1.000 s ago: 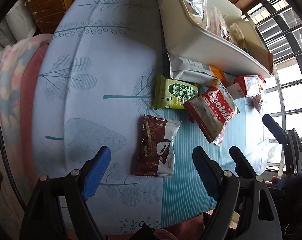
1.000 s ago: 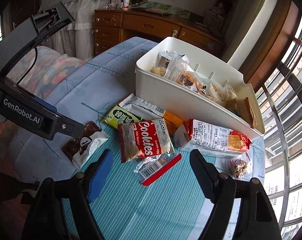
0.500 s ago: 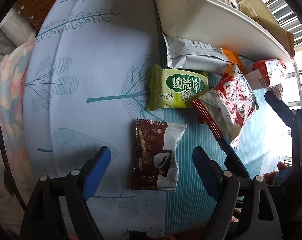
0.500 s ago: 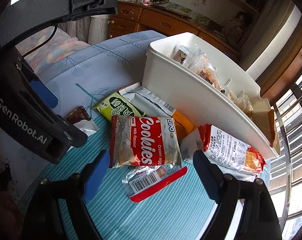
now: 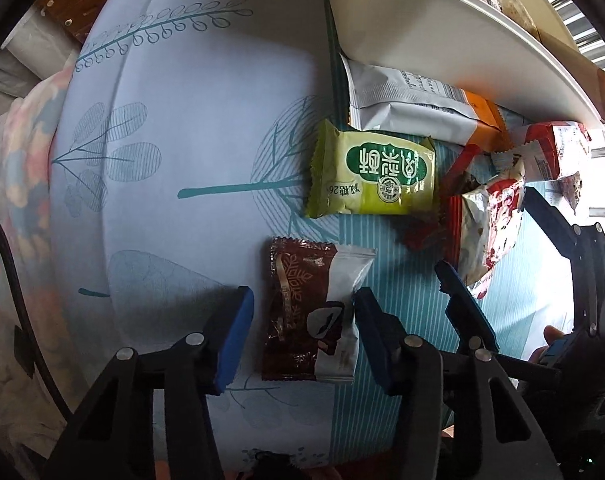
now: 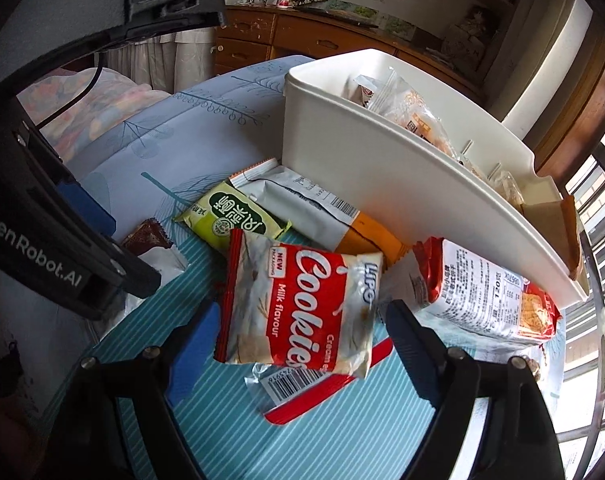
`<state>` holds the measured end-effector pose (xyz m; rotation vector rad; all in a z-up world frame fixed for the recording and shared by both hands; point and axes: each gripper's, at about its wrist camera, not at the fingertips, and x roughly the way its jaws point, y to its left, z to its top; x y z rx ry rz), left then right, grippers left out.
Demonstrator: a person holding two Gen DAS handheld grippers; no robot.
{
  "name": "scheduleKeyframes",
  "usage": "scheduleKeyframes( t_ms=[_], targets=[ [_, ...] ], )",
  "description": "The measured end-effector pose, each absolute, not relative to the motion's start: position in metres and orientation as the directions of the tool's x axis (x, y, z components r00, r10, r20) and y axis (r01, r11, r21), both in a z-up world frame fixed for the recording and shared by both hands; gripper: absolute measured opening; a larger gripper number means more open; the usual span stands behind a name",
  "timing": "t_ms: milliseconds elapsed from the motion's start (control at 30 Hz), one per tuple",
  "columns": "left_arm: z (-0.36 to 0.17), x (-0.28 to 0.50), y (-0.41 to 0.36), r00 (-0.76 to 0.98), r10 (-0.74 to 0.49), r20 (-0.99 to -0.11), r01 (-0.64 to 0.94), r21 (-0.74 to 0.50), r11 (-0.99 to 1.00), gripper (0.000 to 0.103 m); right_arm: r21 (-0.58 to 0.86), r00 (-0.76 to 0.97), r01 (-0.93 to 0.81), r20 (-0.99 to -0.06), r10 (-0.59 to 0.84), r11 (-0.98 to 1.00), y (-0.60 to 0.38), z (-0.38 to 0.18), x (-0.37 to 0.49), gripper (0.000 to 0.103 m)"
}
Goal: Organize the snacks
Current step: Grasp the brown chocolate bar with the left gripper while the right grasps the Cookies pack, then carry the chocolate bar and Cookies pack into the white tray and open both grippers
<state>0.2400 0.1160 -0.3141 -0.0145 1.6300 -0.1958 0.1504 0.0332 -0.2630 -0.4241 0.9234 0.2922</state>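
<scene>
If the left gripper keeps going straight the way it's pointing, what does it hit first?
Likely the brown and white snack packet, already lying between the open left gripper's fingers; the green packet lies beyond.

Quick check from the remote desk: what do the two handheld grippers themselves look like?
Both match: the left gripper and right gripper have black plastic frames with silver pivot bolts and blue pads lining the fingers. The left unit's body reads "GenRobot.AI" in white, and a black cable trails from it.

brown snack packet (image 6: 148, 236): mostly behind left claw | white bin (image 5: 442, 28): cropped by top edge | barcode wrapper (image 6: 298, 384): half under cookies pack (image 6: 302, 312)
</scene>
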Motion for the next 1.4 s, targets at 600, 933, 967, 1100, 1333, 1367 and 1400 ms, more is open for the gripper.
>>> scheduleKeyframes(
  t_ms=[600, 933, 967, 1100, 1333, 1367, 1400],
  targets=[
    [-0.306, 0.218, 0.126, -0.031, -0.166, -0.986, 0.153, -0.169, 0.974, 0.035, -0.131, 0.567, -0.301, -0.821, 0.067, 0.944, 0.02, -0.266, 0.135, 0.062],
    [-0.269, 0.218, 0.119, 0.034, -0.207, -0.978, 0.211, -0.196, 0.958, 0.035, -0.109, 0.586, -0.255, -0.808, 0.064, 0.961, 0.017, -0.254, 0.126, 0.059],
    [-0.264, 0.219, 0.118, 0.044, -0.21, -0.977, 0.219, -0.196, 0.956, 0.034, -0.109, 0.592, -0.252, -0.804, 0.064, 0.961, 0.016, -0.251, 0.125, 0.059],
    [-0.247, 0.227, 0.113, 0.083, -0.221, -0.972, 0.237, -0.196, 0.952, 0.034, -0.114, 0.62, -0.238, -0.782, 0.061, 0.965, 0.015, -0.235, 0.124, 0.059],
    [-0.207, 0.25, 0.12, 0.159, -0.251, -0.955, 0.25, -0.207, 0.946, 0.034, -0.13, 0.682, -0.205, -0.73, 0.046, 0.97, 0.01, -0.202, 0.133, 0.059],
    [-0.202, 0.253, 0.12, 0.172, -0.254, -0.952, 0.252, -0.207, 0.945, 0.034, -0.131, 0.69, -0.198, -0.722, 0.044, 0.971, 0.008, -0.198, 0.135, 0.059],
    [-0.197, 0.257, 0.12, 0.184, -0.258, -0.949, 0.253, -0.207, 0.945, 0.034, -0.13, 0.698, -0.191, -0.715, 0.042, 0.973, 0.007, -0.194, 0.138, 0.059]
  ],
)
